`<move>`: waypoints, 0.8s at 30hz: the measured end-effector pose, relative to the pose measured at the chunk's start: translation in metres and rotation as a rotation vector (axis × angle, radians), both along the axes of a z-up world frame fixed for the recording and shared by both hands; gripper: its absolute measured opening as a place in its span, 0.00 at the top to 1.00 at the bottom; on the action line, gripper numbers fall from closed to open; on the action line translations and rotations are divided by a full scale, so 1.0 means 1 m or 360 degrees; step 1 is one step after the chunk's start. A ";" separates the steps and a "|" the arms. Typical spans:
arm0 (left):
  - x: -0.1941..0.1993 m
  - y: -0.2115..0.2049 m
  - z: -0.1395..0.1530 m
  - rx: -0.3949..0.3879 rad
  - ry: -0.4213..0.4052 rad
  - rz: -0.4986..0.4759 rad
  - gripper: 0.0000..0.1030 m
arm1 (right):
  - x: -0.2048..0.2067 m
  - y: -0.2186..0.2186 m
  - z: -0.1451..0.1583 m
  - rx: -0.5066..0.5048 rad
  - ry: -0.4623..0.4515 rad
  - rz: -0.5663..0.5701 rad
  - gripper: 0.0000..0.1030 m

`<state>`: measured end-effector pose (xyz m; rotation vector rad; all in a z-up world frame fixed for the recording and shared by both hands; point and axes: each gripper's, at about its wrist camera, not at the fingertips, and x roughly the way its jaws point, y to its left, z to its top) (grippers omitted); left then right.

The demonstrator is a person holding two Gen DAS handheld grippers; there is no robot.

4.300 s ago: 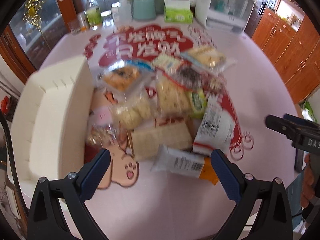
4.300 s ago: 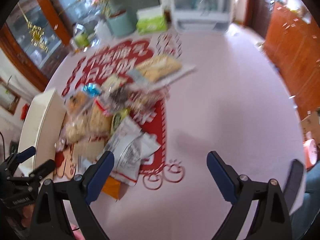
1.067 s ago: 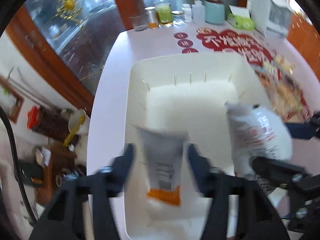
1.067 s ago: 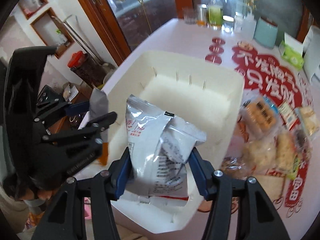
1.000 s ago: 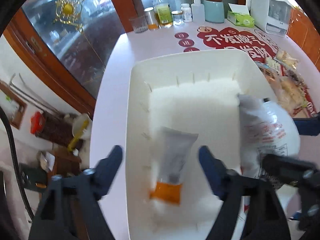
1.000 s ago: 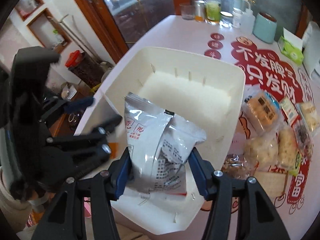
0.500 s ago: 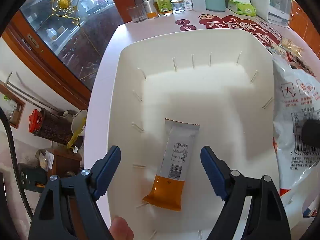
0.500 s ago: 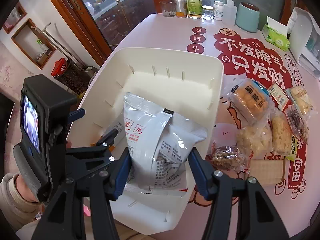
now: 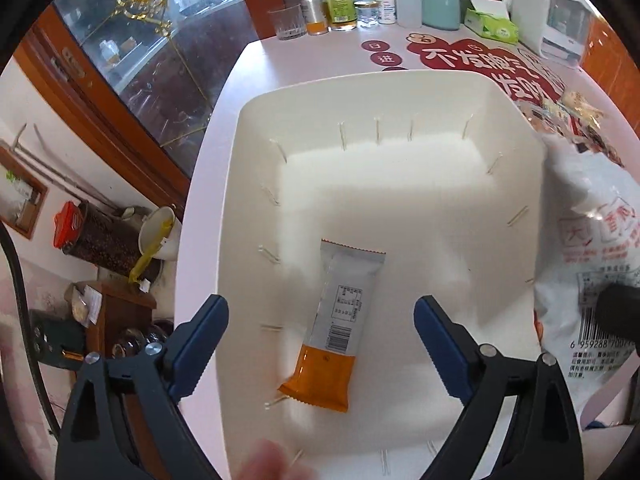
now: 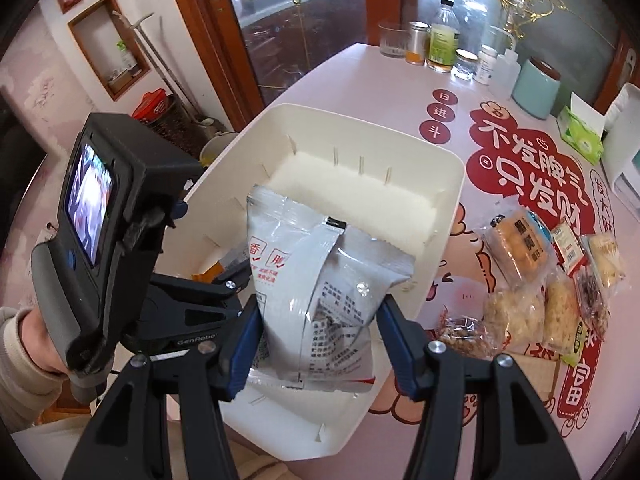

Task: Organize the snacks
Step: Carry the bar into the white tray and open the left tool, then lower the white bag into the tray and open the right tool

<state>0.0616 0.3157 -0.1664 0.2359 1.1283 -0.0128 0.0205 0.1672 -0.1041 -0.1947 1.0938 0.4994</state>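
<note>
Here one snack bar lies in the bin; left hand-held gripper spread, right hand-held gripper clamps one bag.

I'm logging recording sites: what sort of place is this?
Probably a home dining room: a pink table with a festive red-printed cover, a glass-fronted wooden cabinet, and a tissue box among bottles.

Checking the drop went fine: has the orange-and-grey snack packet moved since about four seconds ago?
Yes. The orange-and-grey packet went from the table pile into the white bin, lying flat.
</note>
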 end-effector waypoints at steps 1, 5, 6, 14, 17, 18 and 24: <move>-0.002 -0.002 0.004 0.0026 -0.0019 -0.0008 0.09 | -0.001 -0.001 0.001 0.0008 -0.0007 0.0008 0.44; -0.006 -0.004 0.016 0.0058 -0.0034 0.0010 0.09 | -0.007 -0.003 0.007 0.0045 -0.0041 0.0053 0.44; -0.006 -0.004 0.018 0.0054 -0.0024 0.0029 0.09 | -0.009 -0.004 0.008 0.0053 -0.0050 0.0065 0.44; -0.009 -0.012 0.038 -0.0080 0.0021 0.0117 0.07 | -0.024 -0.025 0.024 0.0189 -0.0148 0.0169 0.44; -0.009 -0.021 0.040 -0.0080 0.0054 0.0150 0.07 | -0.028 -0.040 0.029 0.0234 -0.0189 0.0203 0.43; -0.009 -0.025 0.041 -0.0077 0.0061 0.0155 0.07 | -0.029 -0.047 0.032 0.0248 -0.0199 0.0217 0.43; -0.005 -0.042 0.063 -0.0096 0.0018 0.0302 0.07 | -0.029 -0.110 0.049 0.0419 -0.0242 0.0167 0.43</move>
